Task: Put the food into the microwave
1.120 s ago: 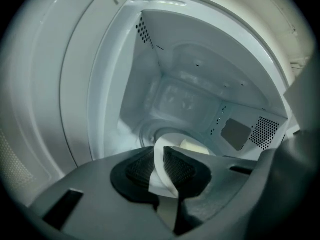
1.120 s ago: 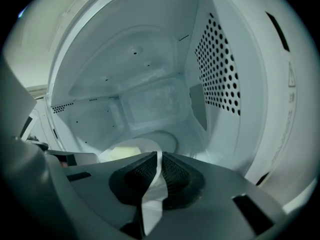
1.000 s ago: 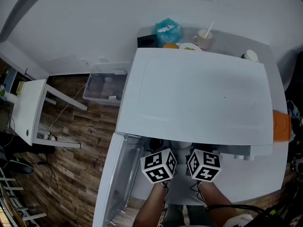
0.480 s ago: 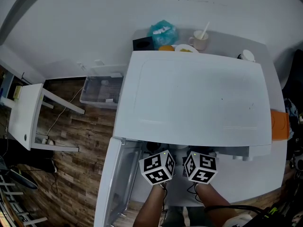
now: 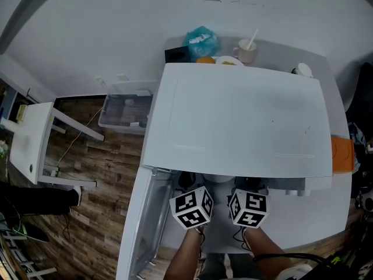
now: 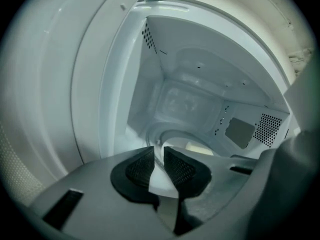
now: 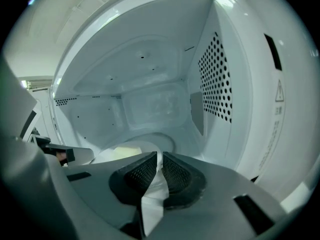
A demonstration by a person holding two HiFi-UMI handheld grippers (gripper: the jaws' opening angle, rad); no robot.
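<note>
A white microwave (image 5: 239,121) stands with its door (image 5: 143,226) swung open to the left. Both grippers reach into its mouth and share a white plate (image 5: 218,179). My left gripper (image 6: 159,165) is shut on the plate's rim (image 6: 161,181), and my right gripper (image 7: 158,170) is shut on the opposite rim (image 7: 154,199). Pale yellow food (image 6: 199,147) lies on the plate (image 7: 120,153), just above the glass turntable (image 7: 155,140). From the head view, the left gripper (image 5: 187,186) and right gripper (image 5: 249,186) sit side by side under the microwave's front edge, their jaws mostly hidden.
Behind the microwave stand a teal bag (image 5: 201,39), a mug with a spoon (image 5: 246,50) and a small dish (image 5: 227,60). An orange thing (image 5: 341,153) lies at the right. On the wood floor at the left are a clear bin (image 5: 125,112), a white stool (image 5: 35,142) and a person's leg (image 5: 41,200).
Both grippers stay shut on the plate at the microwave's mouth and have barely shifted. A person's leg has come into view on the floor at the left.
</note>
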